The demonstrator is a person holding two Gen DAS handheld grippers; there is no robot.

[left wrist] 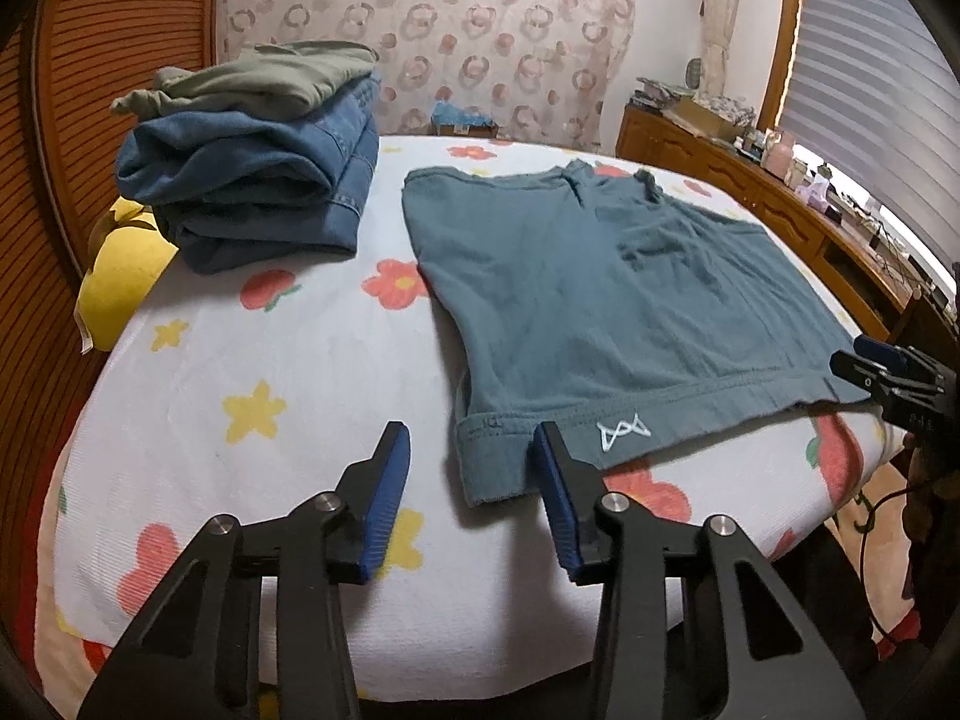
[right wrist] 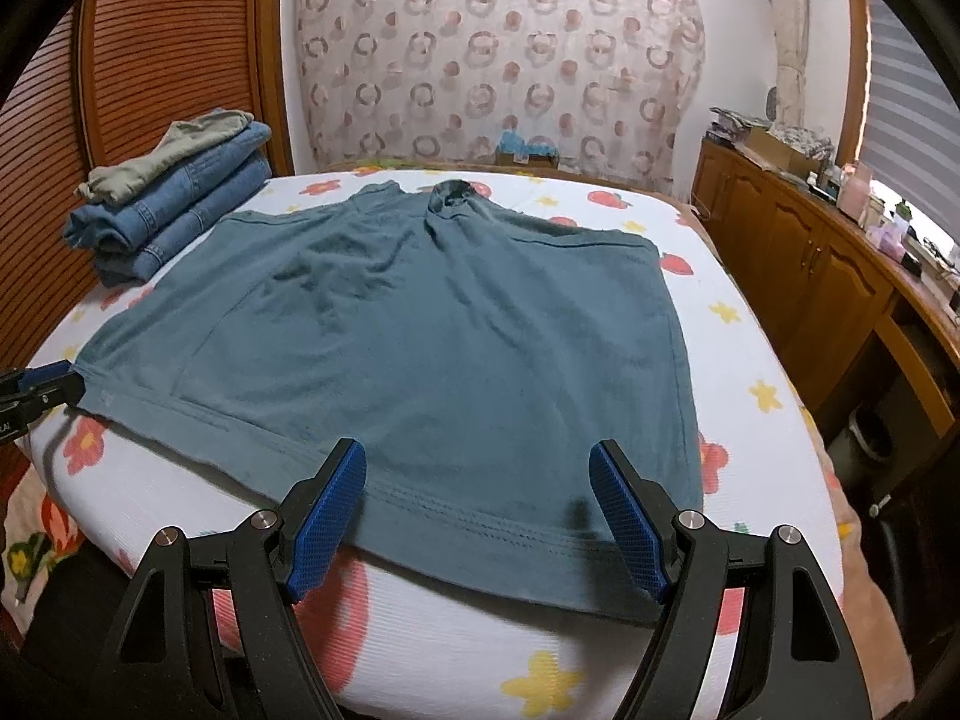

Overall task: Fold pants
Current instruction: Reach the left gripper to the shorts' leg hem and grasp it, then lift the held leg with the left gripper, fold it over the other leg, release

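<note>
A pair of teal-blue shorts (left wrist: 600,294) lies spread flat on the flowered bed, waistband toward me with a white logo (left wrist: 623,432). They also fill the middle of the right wrist view (right wrist: 432,324). My left gripper (left wrist: 474,450) is open and empty, its jaws on either side of the waistband's left corner. My right gripper (right wrist: 480,468) is open and empty, with its jaws over the waistband near its right end. It also shows at the right edge of the left wrist view (left wrist: 864,369).
A stack of folded jeans with an olive garment on top (left wrist: 252,168) sits at the bed's far left, also in the right wrist view (right wrist: 174,204). A yellow pillow (left wrist: 120,264) lies beside it. A wooden cabinet (right wrist: 798,252) runs along the right.
</note>
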